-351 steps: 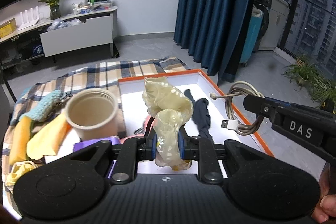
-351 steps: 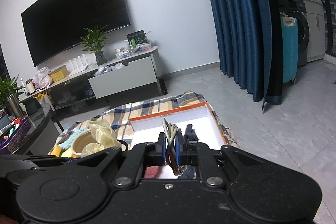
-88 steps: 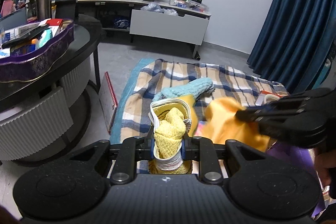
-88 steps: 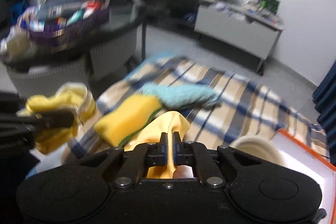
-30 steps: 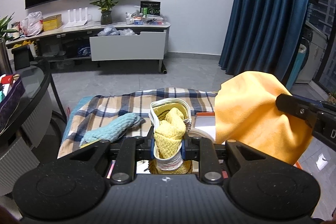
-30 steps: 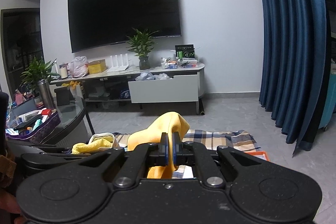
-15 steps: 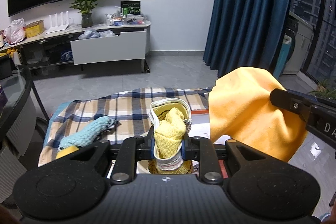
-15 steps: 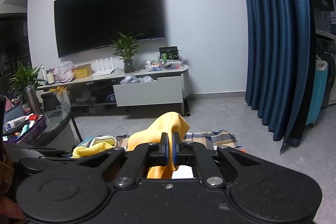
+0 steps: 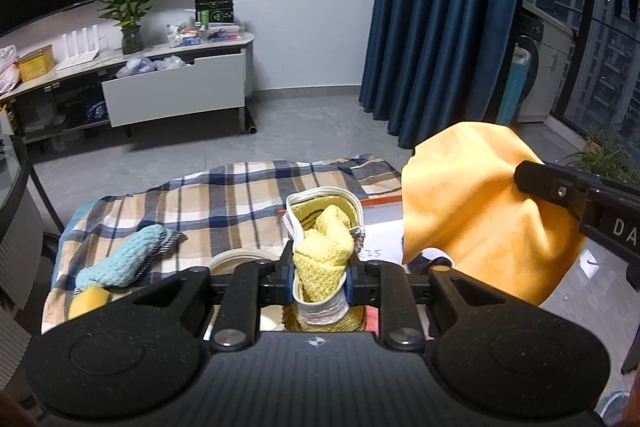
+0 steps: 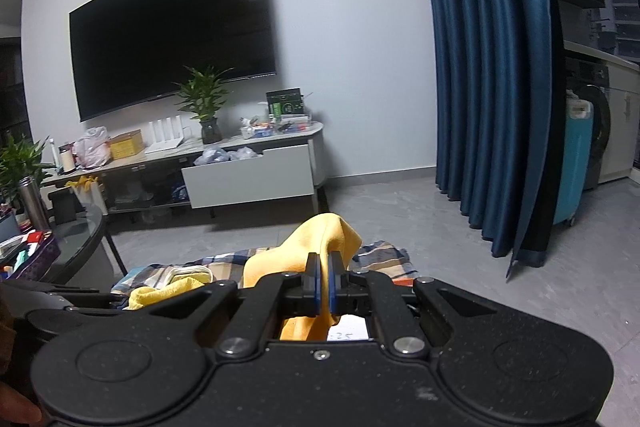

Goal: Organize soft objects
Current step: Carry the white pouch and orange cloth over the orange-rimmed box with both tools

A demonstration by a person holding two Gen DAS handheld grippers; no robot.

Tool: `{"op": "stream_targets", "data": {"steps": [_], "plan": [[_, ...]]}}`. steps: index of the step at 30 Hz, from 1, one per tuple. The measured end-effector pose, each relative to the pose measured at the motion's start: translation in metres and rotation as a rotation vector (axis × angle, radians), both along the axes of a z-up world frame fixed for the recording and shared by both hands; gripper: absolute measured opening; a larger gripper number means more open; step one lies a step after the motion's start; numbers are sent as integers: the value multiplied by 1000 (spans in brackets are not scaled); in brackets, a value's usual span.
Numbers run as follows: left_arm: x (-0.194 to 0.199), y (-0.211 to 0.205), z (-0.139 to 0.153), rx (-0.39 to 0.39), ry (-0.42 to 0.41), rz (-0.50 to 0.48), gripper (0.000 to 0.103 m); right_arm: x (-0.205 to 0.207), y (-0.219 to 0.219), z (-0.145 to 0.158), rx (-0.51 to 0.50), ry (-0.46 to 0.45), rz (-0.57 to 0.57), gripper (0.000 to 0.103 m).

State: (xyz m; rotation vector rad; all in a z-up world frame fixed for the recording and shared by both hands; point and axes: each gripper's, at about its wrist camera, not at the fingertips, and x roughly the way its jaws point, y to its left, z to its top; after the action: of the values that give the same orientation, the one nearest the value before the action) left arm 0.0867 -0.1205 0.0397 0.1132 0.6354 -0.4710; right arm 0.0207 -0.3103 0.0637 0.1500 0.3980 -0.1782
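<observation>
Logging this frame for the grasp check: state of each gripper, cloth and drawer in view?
left gripper: shut on yellow knit cloth, lifted
right gripper: shut on orange cloth, hanging in the air
blue knit cloth: lying loose on plaid blanket
cabinet drawer: pulled open

Orange cloth; yellow sock; plaid blanket.

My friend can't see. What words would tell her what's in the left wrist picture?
The left tool squeezes a yellow knitted sock above a checked blanket, while the right tool holds up an orange cloth beside it. A fuzzy blue sock lies on the blanket, and blue curtains hang behind.
</observation>
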Motion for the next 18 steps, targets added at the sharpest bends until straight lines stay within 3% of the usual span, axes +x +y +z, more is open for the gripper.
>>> {"op": "stream_targets", "data": {"steps": [18], "plan": [[8, -25, -13, 23, 41, -29, 23, 3, -22, -14, 18, 32, -33, 4]]}}
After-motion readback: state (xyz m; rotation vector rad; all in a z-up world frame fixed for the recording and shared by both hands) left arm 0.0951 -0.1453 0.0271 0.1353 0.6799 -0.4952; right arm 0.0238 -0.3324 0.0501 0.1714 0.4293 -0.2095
